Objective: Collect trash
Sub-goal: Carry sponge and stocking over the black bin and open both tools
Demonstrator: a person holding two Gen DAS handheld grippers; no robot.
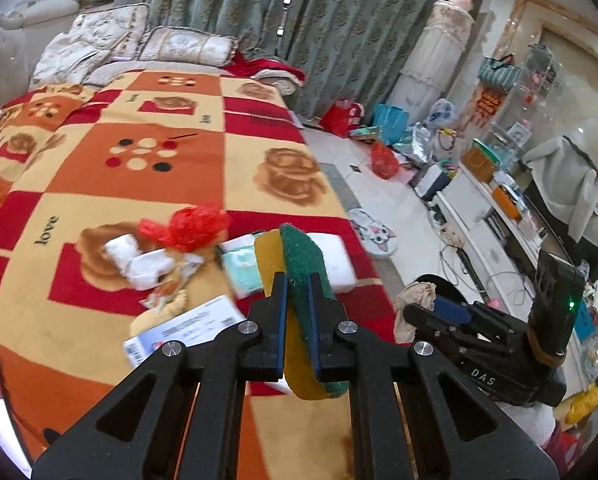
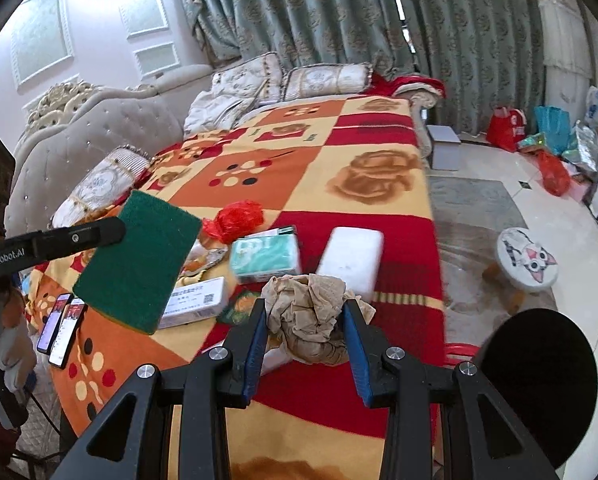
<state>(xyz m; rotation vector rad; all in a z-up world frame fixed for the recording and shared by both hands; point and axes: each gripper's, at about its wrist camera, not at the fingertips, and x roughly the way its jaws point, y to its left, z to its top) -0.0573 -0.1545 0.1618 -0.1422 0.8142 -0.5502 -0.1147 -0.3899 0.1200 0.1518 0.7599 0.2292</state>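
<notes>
My left gripper (image 1: 298,280) is shut on a green and yellow scouring sponge (image 1: 299,264), held edge-up above the bed; the sponge also shows in the right wrist view (image 2: 139,260). My right gripper (image 2: 305,312) is shut on a crumpled brown paper wad (image 2: 307,316), which also shows in the left wrist view (image 1: 413,304). On the blanket lie a red plastic bag (image 1: 195,228), white crumpled tissues (image 1: 139,260), a snack wrapper (image 1: 167,292), a tissue pack (image 2: 265,256), a white box (image 2: 193,302) and a white foam block (image 2: 351,260).
The patterned blanket (image 2: 359,152) covers a bed with pillows (image 2: 327,78) at its head. Two phones (image 2: 61,332) lie at the left edge. A black round bin (image 2: 539,380) stands at the lower right. A cat-face stool (image 2: 527,260) and bags (image 2: 507,128) sit on the floor.
</notes>
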